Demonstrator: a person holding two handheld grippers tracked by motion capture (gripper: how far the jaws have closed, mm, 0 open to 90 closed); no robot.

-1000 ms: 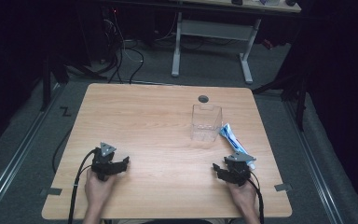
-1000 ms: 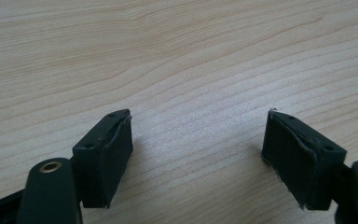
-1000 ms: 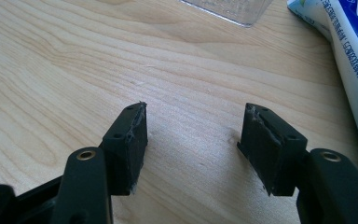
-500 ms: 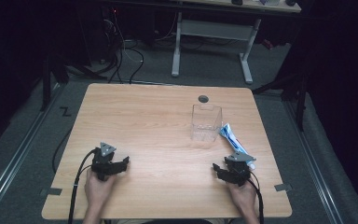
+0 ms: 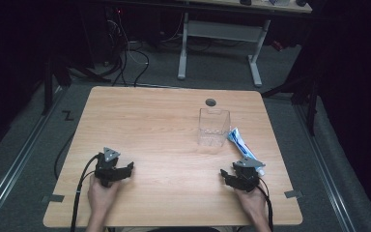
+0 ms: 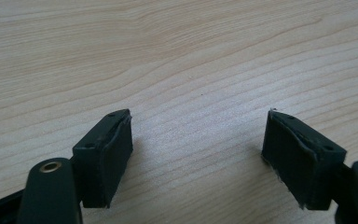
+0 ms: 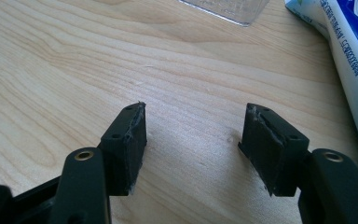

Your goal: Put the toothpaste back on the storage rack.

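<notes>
Both grippers' fingers [image 6: 103,154] apart, low.

Matt wood-grain table [image 5: 149,125], clear glossy plastic box [image 5: 213,128], glossy toothpaste tube [image 5: 244,149].

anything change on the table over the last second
Nothing visibly changed. The left gripper and the right gripper rest open and empty on the table as before, and the clear container and toothpaste tube lie where they were.
</notes>
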